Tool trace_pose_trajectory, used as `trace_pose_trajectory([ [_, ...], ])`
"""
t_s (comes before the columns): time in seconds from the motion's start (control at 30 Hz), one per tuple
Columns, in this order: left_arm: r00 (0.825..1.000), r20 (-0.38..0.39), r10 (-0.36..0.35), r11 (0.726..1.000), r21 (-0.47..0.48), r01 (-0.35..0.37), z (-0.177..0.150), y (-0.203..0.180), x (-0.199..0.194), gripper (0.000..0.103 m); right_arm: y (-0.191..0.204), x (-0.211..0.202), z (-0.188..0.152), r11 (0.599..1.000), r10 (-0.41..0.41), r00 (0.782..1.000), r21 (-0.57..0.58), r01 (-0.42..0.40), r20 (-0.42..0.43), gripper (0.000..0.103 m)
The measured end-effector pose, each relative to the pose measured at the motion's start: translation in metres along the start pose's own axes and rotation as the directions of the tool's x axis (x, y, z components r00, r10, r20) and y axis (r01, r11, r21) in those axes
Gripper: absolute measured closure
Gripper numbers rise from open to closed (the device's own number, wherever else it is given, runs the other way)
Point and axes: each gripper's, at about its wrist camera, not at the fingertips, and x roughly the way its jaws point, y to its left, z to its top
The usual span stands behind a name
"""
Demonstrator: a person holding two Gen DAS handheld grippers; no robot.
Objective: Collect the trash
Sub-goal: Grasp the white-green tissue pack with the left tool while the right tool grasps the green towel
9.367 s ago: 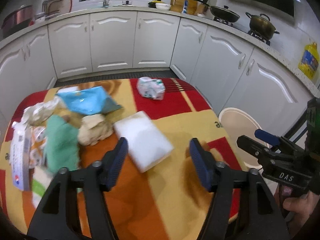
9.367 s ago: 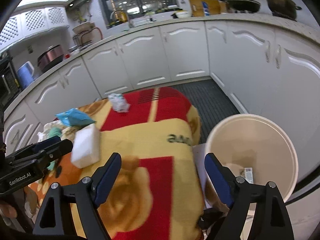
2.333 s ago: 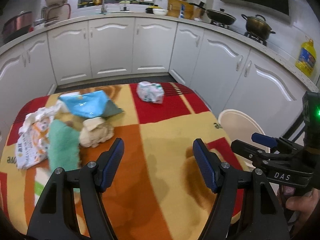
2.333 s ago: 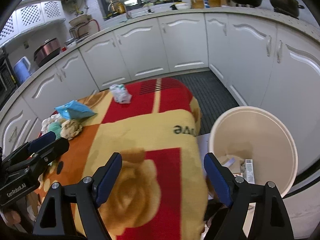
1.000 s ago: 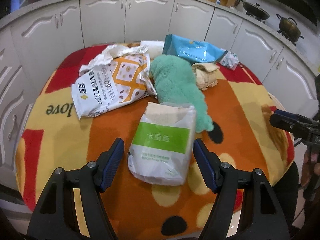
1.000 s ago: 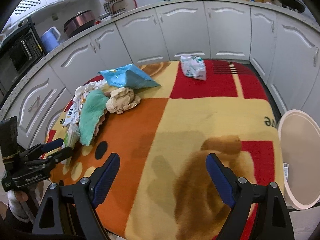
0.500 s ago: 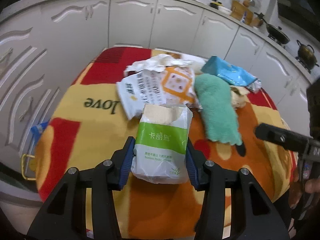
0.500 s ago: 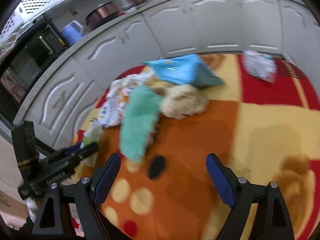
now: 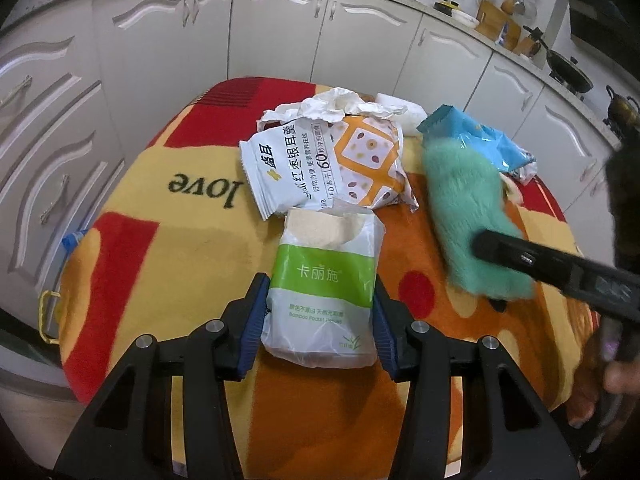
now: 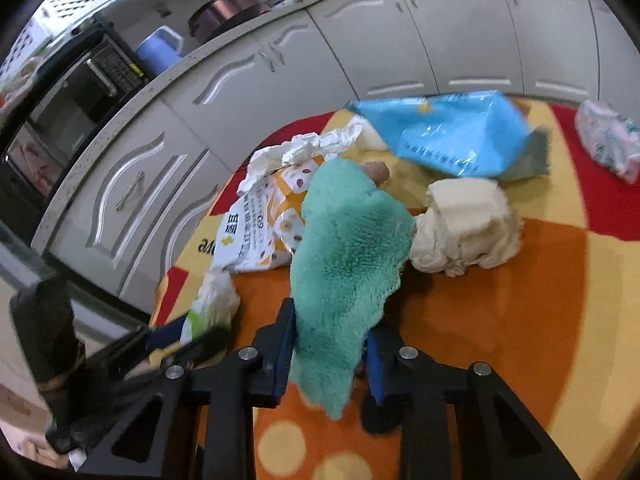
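My left gripper (image 9: 318, 322) is shut on a white and green tissue pack (image 9: 324, 288) lying at the near edge of the round table. Beyond the pack lies a white and orange snack bag (image 9: 320, 164), and a fluffy green cloth (image 9: 468, 216) lies to its right. My right gripper (image 10: 330, 354) is shut on the near end of that green cloth (image 10: 348, 248); its finger (image 9: 540, 264) crosses the right of the left wrist view. A blue bag (image 10: 452, 136), a cream crumpled wad (image 10: 468, 224) and a small white packet (image 10: 608, 140) lie farther back.
The table wears a red, yellow and orange blanket (image 9: 160, 200). White kitchen cabinets (image 9: 280, 40) curve behind it. A black oven (image 10: 60, 120) stands at the left in the right wrist view. A hand (image 9: 624, 376) shows at the right edge of the left wrist view.
My right gripper moved in over the green cloth and closed on its near end. My left gripper keeps its hold on the tissue pack and has shifted slightly.
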Motion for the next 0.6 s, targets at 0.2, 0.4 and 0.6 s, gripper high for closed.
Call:
trace_pose_trajectory([
  [0.2,1.0,-0.004,0.017,1.0,-0.014,-0.017,-0.001,-0.004,0.006,0.049,-0.004,-0.036,-0.021,0.999,-0.027,1.0,-0.023,0.027,0.0,0.076],
  [0.4,1.0,0.003,0.015,1.0,-0.019,-0.015,-0.003,-0.007,0.008,0.039,-0.005,-0.04,-0.025,0.999,-0.031,0.999,-0.006,0.031,0.016,0.074],
  [0.6,1.0,0.012,0.024,1.0,-0.01,-0.024,-0.004,-0.009,0.009,0.038,0.005,-0.021,-0.009,0.999,-0.04,0.999,-0.014,0.041,0.026,0.033],
])
